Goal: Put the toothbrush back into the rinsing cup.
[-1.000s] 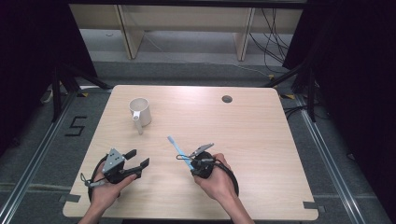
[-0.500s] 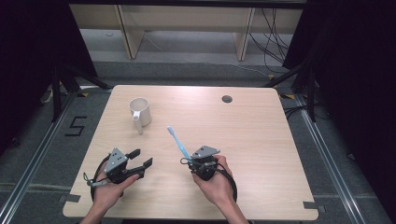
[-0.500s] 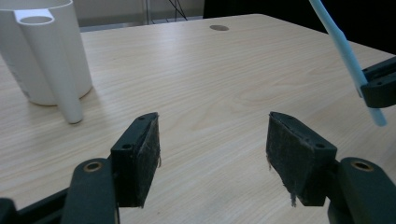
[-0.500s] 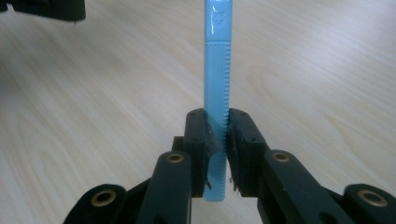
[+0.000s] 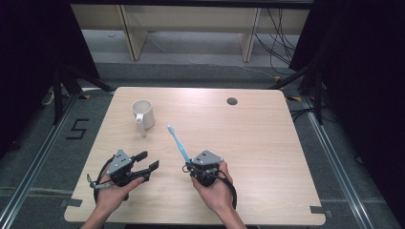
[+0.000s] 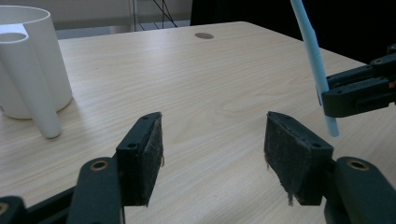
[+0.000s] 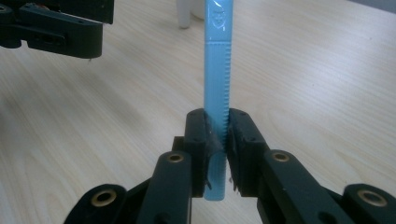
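Observation:
A light blue toothbrush (image 5: 177, 142) stands tilted up and to the left, with my right gripper (image 5: 187, 166) shut on its lower handle. In the right gripper view the pads (image 7: 201, 135) press on the toothbrush (image 7: 215, 60) near its bottom end. My left gripper (image 5: 150, 161) is open near the table's front left, and its jaws have just been closing a little with nothing between them. The left gripper view shows its pads (image 6: 150, 154) apart over bare wood, the toothbrush (image 6: 312, 51) at the right, and a white mug (image 6: 28, 60) at the left. The mug (image 5: 143, 113) stands upright further back.
The light wooden table (image 5: 258, 143) has a round cable hole (image 5: 232, 101) near its far edge. Dark floor and black frame legs surround it, and shelving stands behind. Bare wood lies to the right of my right hand.
The right gripper has turned, so the toothbrush's head has lifted and the brush stands more upright. The left gripper has stayed in place.

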